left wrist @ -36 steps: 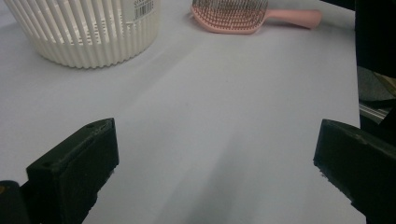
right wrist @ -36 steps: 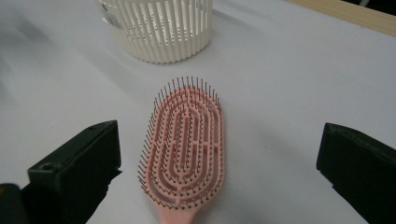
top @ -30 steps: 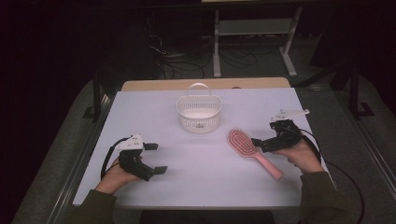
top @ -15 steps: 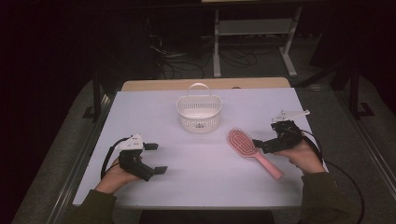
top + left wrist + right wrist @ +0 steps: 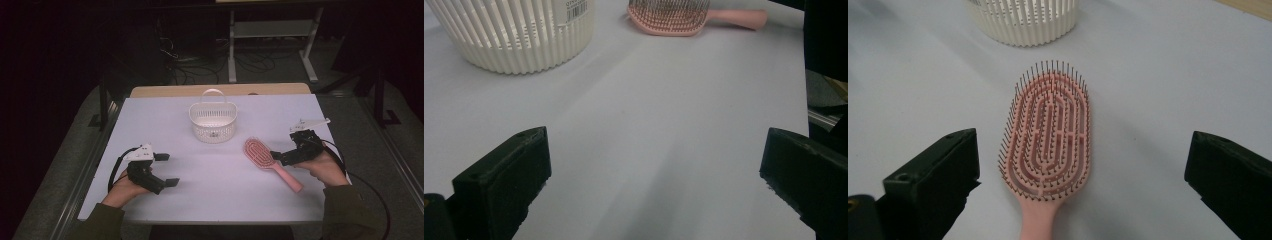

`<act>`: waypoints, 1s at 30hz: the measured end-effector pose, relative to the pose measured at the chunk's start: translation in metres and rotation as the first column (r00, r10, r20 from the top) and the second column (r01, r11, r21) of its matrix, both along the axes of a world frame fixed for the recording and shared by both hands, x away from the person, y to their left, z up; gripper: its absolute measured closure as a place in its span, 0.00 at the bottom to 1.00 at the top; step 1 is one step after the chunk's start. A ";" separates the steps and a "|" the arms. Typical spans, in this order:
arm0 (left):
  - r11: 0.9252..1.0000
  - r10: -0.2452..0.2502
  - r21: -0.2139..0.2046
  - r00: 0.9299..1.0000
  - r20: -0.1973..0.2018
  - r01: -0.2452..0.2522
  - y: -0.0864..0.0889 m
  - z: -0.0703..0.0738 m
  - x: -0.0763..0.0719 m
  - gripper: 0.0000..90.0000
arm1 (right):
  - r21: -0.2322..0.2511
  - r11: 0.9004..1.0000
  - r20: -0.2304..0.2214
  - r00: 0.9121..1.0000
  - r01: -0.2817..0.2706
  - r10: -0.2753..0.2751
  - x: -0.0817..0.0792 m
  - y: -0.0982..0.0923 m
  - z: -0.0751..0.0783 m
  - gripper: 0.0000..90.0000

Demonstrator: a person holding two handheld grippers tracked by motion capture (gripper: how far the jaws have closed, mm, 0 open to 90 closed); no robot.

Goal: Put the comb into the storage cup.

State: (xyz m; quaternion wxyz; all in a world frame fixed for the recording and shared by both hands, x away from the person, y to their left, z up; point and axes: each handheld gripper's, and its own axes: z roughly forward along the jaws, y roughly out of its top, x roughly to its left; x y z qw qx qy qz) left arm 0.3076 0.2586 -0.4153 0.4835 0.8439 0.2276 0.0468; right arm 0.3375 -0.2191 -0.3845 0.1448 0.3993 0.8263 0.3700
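The white basket (image 5: pixel 514 35) bears a barcode sticker whose digits are too blurred to read.

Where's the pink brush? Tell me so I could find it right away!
Look at the white table and find the white slatted basket near its far edge. Just nearer and to the right lies the hairbrush, bristles up, in front of the open right gripper. It is the only pink thing there.

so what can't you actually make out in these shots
- Basket contents: high view, too small and its slatted wall screens them; left gripper view, top edge cuts off its rim.
- Hairbrush handle end: right gripper view, cut off by the bottom edge.
- Barcode label on the basket: left gripper view, blurred.
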 end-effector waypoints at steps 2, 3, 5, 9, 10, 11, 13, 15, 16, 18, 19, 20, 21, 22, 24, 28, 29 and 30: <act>1.000 0.001 0.000 1.000 0.001 -0.001 0.000 0.000 0.000 0.00 | -0.003 1.000 -0.005 1.000 -0.003 0.003 0.000 0.001 0.000 0.01; 1.000 0.002 -0.001 1.000 0.004 -0.002 0.000 0.000 0.000 0.00 | -0.007 1.000 -0.006 1.000 -0.004 0.004 0.000 0.001 -0.001 0.01; 1.000 0.002 -0.004 1.000 0.004 -0.002 0.000 0.000 0.000 0.00 | -0.013 1.000 -0.011 1.000 -0.005 0.005 0.000 0.001 -0.001 0.01; 1.000 0.002 -0.001 1.000 0.003 -0.002 0.000 0.000 0.000 0.00 | -0.027 1.000 -0.023 1.000 -0.013 0.012 0.000 0.002 -0.002 0.01; 1.000 0.002 -0.002 1.000 0.004 -0.002 0.000 0.000 0.000 0.00 | -0.030 0.999 -0.025 1.000 -0.014 0.014 0.000 0.002 -0.002 0.01; 1.000 0.002 -0.001 1.000 0.005 -0.002 0.000 0.000 0.000 0.00 | -0.034 0.999 -0.028 1.000 -0.015 0.014 0.000 0.003 -0.003 0.01; 1.000 0.003 -0.003 1.000 0.005 -0.003 0.000 0.000 0.000 0.00 | -0.043 0.999 -0.039 0.999 -0.018 0.016 0.000 0.004 -0.003 0.01; 1.000 0.004 -0.005 1.000 0.005 -0.004 0.001 0.001 0.000 0.00 | -0.058 0.998 -0.039 0.999 -0.024 0.022 0.000 0.005 -0.004 0.01; 1.000 0.004 -0.005 1.000 0.005 -0.004 0.001 0.001 0.000 0.00 | -0.065 0.998 -0.044 0.999 -0.024 0.022 -0.001 0.006 -0.004 0.01; 1.000 0.004 -0.004 1.000 0.005 -0.003 0.001 0.001 0.000 0.00 | -0.076 0.997 -0.048 0.999 -0.029 0.025 0.000 0.007 -0.005 0.01; 1.000 0.004 -0.004 1.000 0.005 -0.004 0.001 0.001 0.000 0.00 | -0.084 0.996 -0.054 0.998 -0.029 0.024 0.000 0.008 -0.006 0.01; 1.000 0.003 -0.004 1.000 0.005 -0.002 0.000 0.001 0.000 0.00 | -0.089 0.996 -0.057 0.998 -0.031 0.026 0.000 0.008 -0.006 0.01; 1.000 0.002 -0.003 1.000 0.005 -0.002 0.000 0.000 0.000 0.00 | -0.092 0.995 -0.062 0.998 -0.031 0.025 -0.001 0.008 -0.007 0.01; 1.000 0.002 -0.004 1.000 0.005 -0.002 0.000 0.000 0.000 0.00 | -0.095 0.995 -0.065 0.998 -0.033 0.026 0.000 0.008 -0.007 0.01; 1.000 0.002 -0.003 1.000 0.005 -0.002 0.000 0.000 0.000 0.00 | -0.101 0.994 -0.069 0.997 -0.036 0.030 0.000 0.008 -0.008 0.01; 1.000 0.002 -0.003 1.000 0.004 -0.002 0.000 0.000 0.000 0.00 | -0.110 0.993 -0.082 0.996 -0.044 0.035 0.000 0.009 -0.009 0.01; 1.000 0.002 -0.003 1.000 0.005 -0.002 0.000 0.000 0.000 0.00 | -0.111 0.993 -0.086 0.996 -0.045 0.036 -0.001 0.010 -0.009 0.01; 1.000 0.002 -0.003 1.000 0.005 -0.002 0.000 0.000 0.000 0.00 | -0.115 0.992 -0.089 0.995 -0.048 0.038 -0.001 0.010 -0.010 0.01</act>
